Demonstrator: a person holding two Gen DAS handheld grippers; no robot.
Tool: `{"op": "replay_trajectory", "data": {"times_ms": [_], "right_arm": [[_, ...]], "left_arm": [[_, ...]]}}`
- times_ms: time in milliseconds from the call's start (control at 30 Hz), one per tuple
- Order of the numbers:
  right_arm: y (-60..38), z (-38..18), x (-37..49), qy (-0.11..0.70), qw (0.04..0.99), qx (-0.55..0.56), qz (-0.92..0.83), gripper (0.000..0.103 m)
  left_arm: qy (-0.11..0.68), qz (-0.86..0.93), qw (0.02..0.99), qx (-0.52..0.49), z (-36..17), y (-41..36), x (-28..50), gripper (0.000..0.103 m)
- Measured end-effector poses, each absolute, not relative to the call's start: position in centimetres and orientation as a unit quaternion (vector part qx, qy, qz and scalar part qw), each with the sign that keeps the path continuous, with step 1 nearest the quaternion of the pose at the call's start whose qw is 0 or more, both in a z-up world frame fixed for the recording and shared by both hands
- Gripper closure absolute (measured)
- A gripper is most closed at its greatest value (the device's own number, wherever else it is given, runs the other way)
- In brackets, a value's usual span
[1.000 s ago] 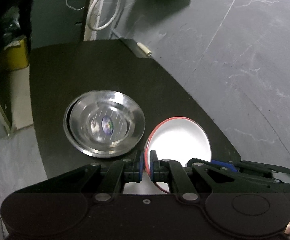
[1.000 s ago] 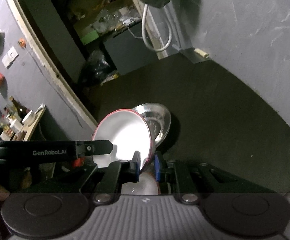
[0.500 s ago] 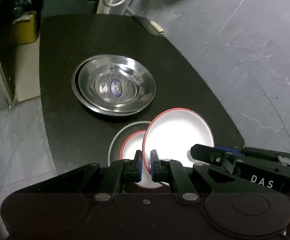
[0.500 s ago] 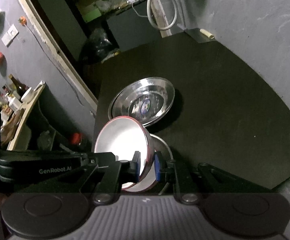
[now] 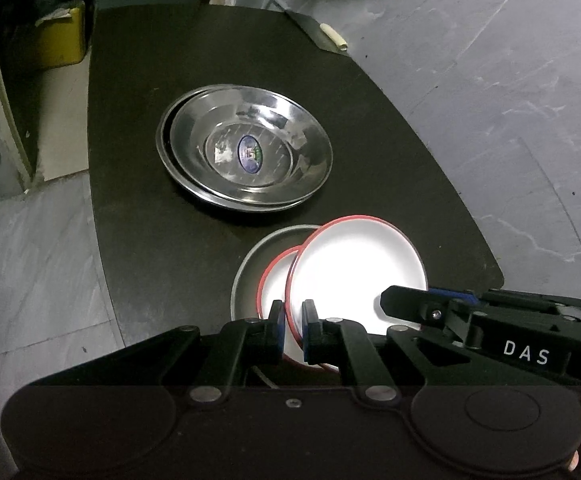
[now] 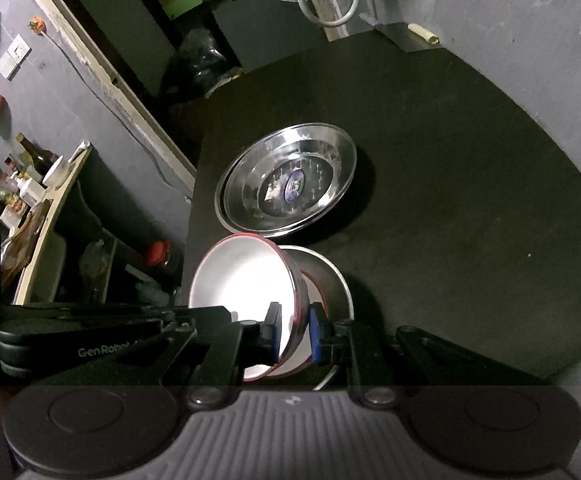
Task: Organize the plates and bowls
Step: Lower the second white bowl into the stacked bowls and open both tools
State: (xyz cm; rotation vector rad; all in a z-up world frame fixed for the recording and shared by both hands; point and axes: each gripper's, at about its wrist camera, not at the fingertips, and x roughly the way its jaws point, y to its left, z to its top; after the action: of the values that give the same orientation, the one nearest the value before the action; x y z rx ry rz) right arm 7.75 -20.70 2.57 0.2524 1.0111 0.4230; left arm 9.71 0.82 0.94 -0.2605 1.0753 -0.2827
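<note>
Left gripper point(image 5: 292, 325) and right gripper point(image 6: 295, 330) both clenched on white bowl point(image 5: 356, 266) rim, bowl tilted over second bowl point(image 5: 276, 284) in grey plate point(image 5: 250, 262), steel plates point(image 5: 246, 146) stacked beyond on dark table point(image 5: 390, 140)

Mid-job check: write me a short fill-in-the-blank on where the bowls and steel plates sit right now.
1. Both grippers, left gripper and right gripper, are shut on the rim of the same ____-rimmed white bowl.
2. That bowl hangs tilted over another one like it, which sits inside a ____ dish.
3. The steel plates beyond them are ____, one on the other.
4. A sticker sits at the ____ of the top plate.

Missing words: red; grey; stacked; centre
</note>
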Motion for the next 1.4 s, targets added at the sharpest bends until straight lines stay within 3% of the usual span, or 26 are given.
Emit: {"op": "replay_trajectory", "data": {"times_ms": [1400], "right_arm": [[-21.0,0.6,9.5,0.525,0.814,0.132,0.209,0.085]], "left_arm": [[0.533,-0.118,0.832,-0.105,0.5,0.0,10.5,0.091]]}}
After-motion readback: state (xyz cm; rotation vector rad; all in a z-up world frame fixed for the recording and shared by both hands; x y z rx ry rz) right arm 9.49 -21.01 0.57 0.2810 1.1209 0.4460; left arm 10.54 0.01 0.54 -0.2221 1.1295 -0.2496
